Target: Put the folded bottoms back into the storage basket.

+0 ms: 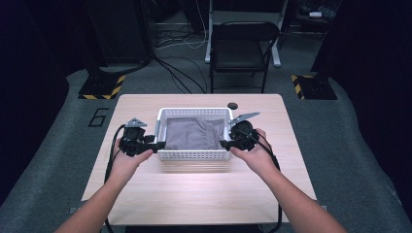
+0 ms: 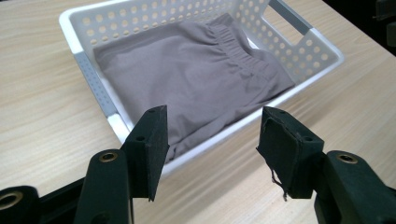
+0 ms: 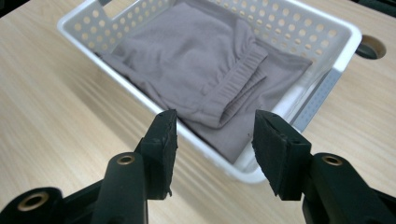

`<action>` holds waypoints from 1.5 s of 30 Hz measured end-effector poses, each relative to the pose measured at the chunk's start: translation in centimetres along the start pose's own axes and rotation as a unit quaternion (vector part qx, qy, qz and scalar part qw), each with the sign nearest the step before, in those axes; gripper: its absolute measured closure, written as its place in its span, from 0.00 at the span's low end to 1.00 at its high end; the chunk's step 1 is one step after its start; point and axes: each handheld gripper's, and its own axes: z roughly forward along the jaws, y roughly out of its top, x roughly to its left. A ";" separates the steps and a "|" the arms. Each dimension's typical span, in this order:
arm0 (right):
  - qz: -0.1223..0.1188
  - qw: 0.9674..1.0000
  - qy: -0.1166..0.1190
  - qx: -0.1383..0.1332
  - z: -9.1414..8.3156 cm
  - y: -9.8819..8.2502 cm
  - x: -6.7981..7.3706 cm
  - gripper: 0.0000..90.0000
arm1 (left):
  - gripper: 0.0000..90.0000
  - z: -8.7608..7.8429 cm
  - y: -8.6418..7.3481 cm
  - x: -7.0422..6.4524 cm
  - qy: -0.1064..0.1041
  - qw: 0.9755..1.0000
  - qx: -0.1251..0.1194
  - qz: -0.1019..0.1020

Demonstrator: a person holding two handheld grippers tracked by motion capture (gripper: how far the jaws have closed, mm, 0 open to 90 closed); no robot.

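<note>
1. Wooden table (image 1: pixel 145 189) carries a white basket (image 1: pixel 193 155) near its far edge, grey garment (image 1: pixel 192 133) folded inside.
2. Left gripper (image 2: pixel 212 140) and right gripper (image 3: pixel 215 140): fingers wide, empty, flanking the basket.
3. Garment looks soft, light; pinch its elastic waistband (image 3: pixel 236 77).

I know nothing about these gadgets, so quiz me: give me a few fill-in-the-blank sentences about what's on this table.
1. The grey garment lies folded inside a white ____.
2. The basket stands on a ____ table.
3. The jaws of the left hand-held gripper are ____.
4. The right hand-held gripper is at the basket's ____ side in the high view.

Missing words: basket; wooden; open; right
</note>
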 end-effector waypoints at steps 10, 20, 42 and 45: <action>-0.003 1.000 0.002 -0.004 -0.7 -2.9 0.8 0.55 | 0.47 -0.7 -3.0 -0.6 -0.008 1.000 -0.006 -0.012; -0.009 1.000 -0.010 -0.003 -1.0 -5.8 1.8 0.55 | 0.46 -0.9 -6.4 -1.0 0.004 1.000 -0.003 -0.010; 0.011 1.000 -0.024 -0.006 0.8 -11.8 2.6 0.55 | 0.44 0.1 -12.0 -0.7 0.011 1.000 -0.020 -0.015; 0.001 0.999 -0.030 -0.010 1.1 -12.3 2.7 0.55 | 0.44 0.3 -12.4 -0.4 0.004 1.000 -0.020 -0.021</action>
